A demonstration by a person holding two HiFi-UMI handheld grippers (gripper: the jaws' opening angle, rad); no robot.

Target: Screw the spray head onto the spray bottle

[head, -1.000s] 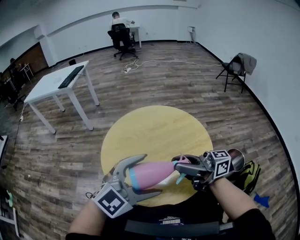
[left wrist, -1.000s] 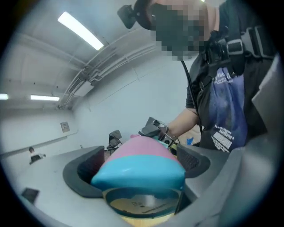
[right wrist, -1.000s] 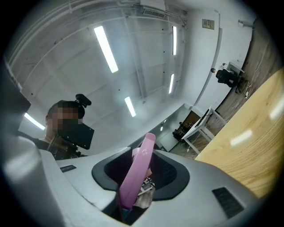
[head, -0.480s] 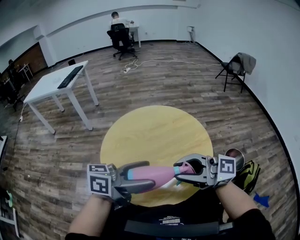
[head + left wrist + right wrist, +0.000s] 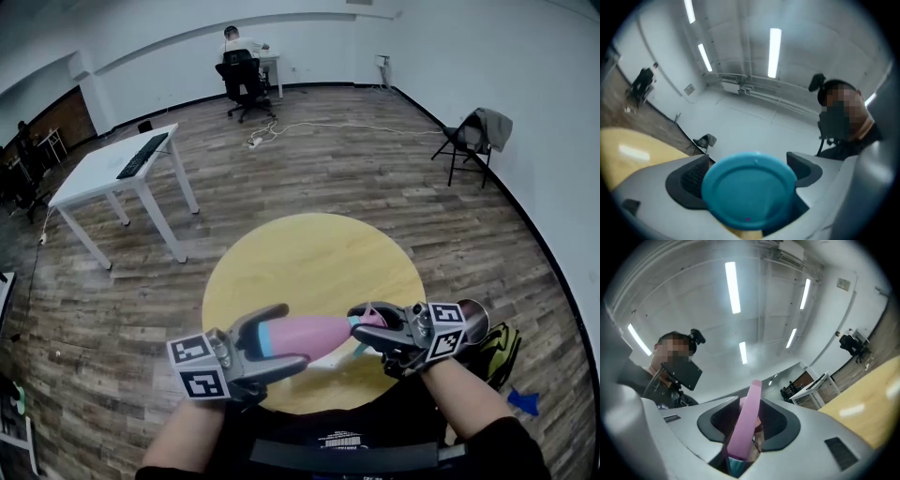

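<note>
A pink spray bottle point(image 5: 305, 335) with a blue base lies level in the air above the near edge of the yellow round table point(image 5: 314, 272). My left gripper point(image 5: 272, 345) is shut on its base end; the blue round bottom point(image 5: 749, 194) fills the space between the jaws in the left gripper view. My right gripper point(image 5: 373, 327) is shut on the pink spray head point(image 5: 368, 322) at the bottle's neck. In the right gripper view the pink trigger point(image 5: 744, 425) stands between the jaws, with a teal part point(image 5: 737, 467) below it.
A white desk point(image 5: 117, 173) with a keyboard stands at the left. A folding chair point(image 5: 469, 139) with a coat is at the right wall. A person sits at a desk point(image 5: 246, 58) at the far wall. A yellow-black bag point(image 5: 497, 349) lies by my right arm.
My left gripper has rolled about the bottle's axis, its marker cube swinging to the left, and risen a little. The bottle turned with it. The right gripper stayed on the spray head.
</note>
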